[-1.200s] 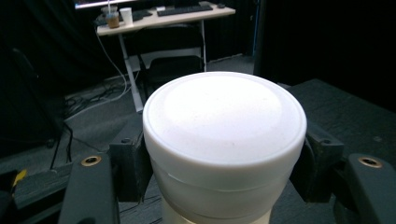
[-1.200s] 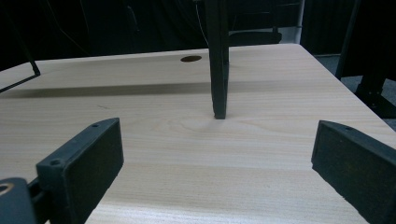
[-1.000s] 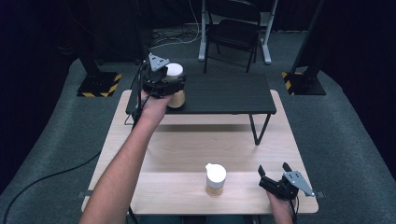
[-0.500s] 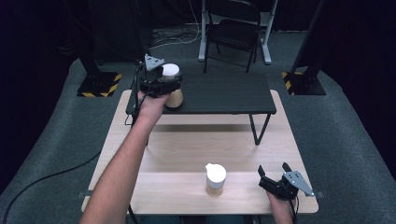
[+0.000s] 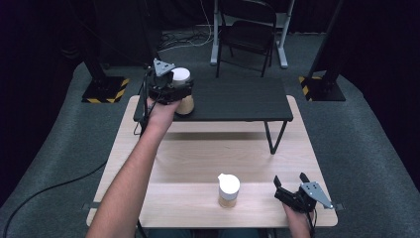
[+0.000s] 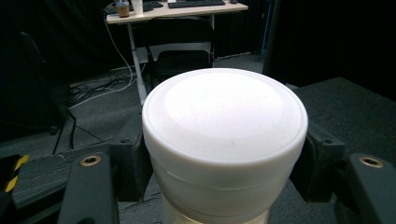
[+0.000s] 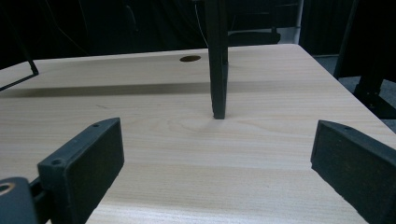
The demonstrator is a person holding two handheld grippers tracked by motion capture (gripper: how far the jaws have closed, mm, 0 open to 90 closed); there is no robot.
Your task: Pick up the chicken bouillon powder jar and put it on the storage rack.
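Note:
A tan jar with a white lid [image 5: 183,90] stands at the left end of the black raised shelf [image 5: 233,99]. My left gripper [image 5: 174,89] is shut on it; in the left gripper view the white lid [image 6: 224,121] sits squeezed between both jaws. A second white-lidded jar [image 5: 229,190] stands on the wooden table [image 5: 208,148] near its front edge. To the right of that jar my right gripper [image 5: 291,186] rests low over the table, open, and in the right gripper view [image 7: 217,154] nothing lies between its jaws.
The shelf's black leg [image 7: 217,56] stands on the table straight ahead of the right gripper. A black folding chair [image 5: 247,34] and stand bases with yellow-black tape [image 5: 104,91] sit on the grey floor beyond the table.
The left hand with the jar has shifted slightly toward the shelf's left end. The right gripper has stayed put.

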